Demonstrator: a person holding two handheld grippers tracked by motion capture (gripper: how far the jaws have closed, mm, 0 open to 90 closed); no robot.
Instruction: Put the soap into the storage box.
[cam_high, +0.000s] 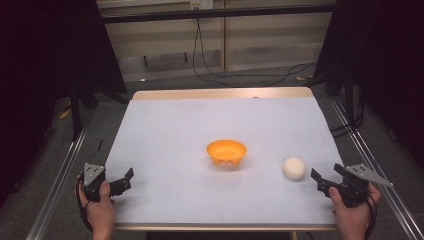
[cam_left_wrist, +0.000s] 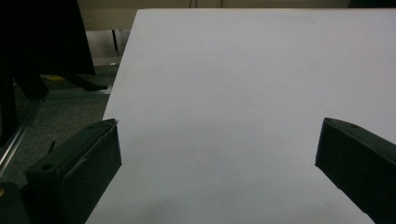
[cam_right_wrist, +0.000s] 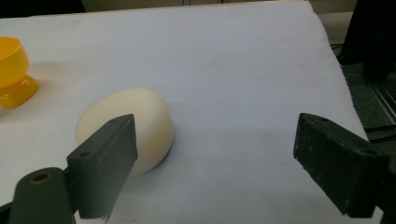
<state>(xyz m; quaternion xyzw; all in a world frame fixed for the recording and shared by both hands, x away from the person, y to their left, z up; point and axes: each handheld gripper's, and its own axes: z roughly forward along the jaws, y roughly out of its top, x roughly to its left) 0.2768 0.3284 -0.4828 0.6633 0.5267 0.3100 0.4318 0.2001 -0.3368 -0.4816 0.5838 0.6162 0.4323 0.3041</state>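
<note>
**Operator:** Cream-white, egg-shaped smooth ball (cam_high: 293, 167): confirm count and position.

**Inspector:** One ball. It lies on the pale blue-grey sheet-covered table (cam_high: 200, 125), toward the near right, well apart from the table's centre. In the right gripper view it sits just beyond the left-hand jaw, partly hidden behind it, and not between the jaws.

**Operator:** Containers?

**Inspector:** One orange plastic footed bowl (cam_high: 226, 152), upright near the table's centre, to the left of the ball and apart from it. From the high view its inside appears to hold nothing.

**Operator:** Grippers?

**Inspector:** Two. The right gripper (cam_high: 326, 176), held in the person's right hand (cam_high: 354, 212), is low at the near right edge, near the ball. Its jaws stand apart with bare sheet between them; the ball is outside the gap. The left gripper (cam_high: 128, 176), held in the left hand (cam_high: 100, 210), is at the near left edge, well apart from bowl and ball. Its jaws stand wide apart over bare sheet.
</note>
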